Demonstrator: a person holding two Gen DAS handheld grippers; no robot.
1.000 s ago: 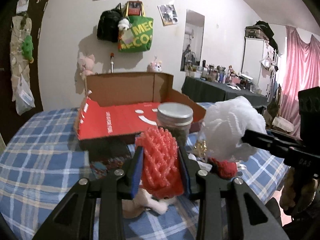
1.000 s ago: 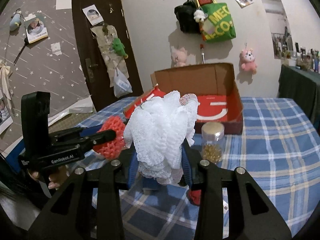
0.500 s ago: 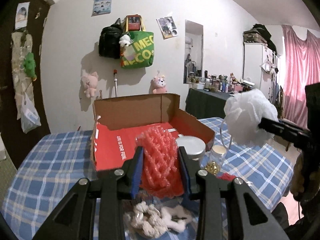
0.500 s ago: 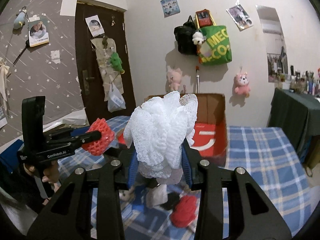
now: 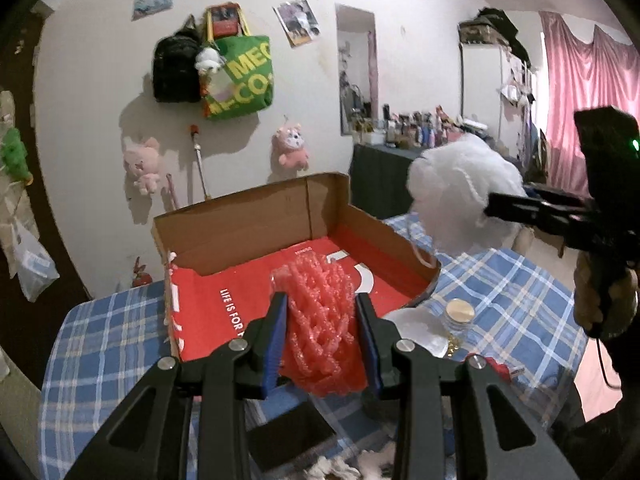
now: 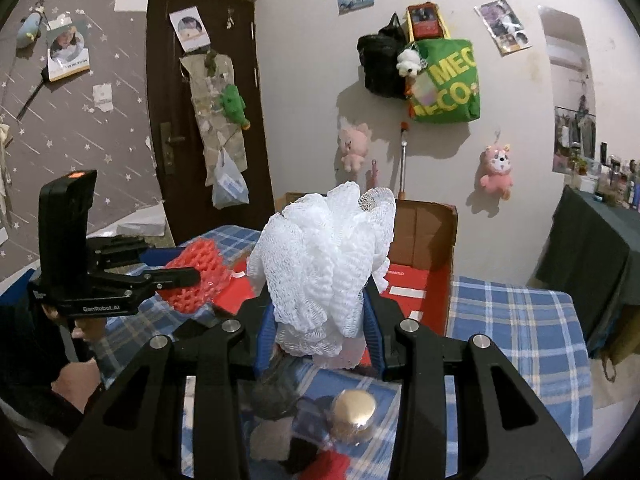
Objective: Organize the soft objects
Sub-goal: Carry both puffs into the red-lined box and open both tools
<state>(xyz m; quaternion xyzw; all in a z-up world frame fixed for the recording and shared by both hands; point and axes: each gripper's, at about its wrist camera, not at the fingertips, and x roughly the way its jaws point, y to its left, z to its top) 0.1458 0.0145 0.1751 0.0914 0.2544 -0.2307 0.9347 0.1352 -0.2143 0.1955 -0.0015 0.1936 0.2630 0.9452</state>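
Left wrist view shows my left tool (image 5: 320,328) clamped on the red mesh (image 5: 320,320), held above the near edge of the open box (image 5: 240,236) on the bench (image 5: 100,340). My right tool (image 6: 320,324) is clamped on the white puff (image 6: 324,264), which hangs off the box's right side. The box lies straight ahead of the left tool, so I judge red goes in first.

Red box liner (image 5: 224,300): white print "LIFE IS FOR", remainder hidden behind gripper. Green tote bag (image 6: 444,80) on wall: yellow letters "MEC" over "ECO", partly covered. Left gripper (image 6: 188,276) body carried white "GenRobot.AI". Small box-floor lettering illegible.
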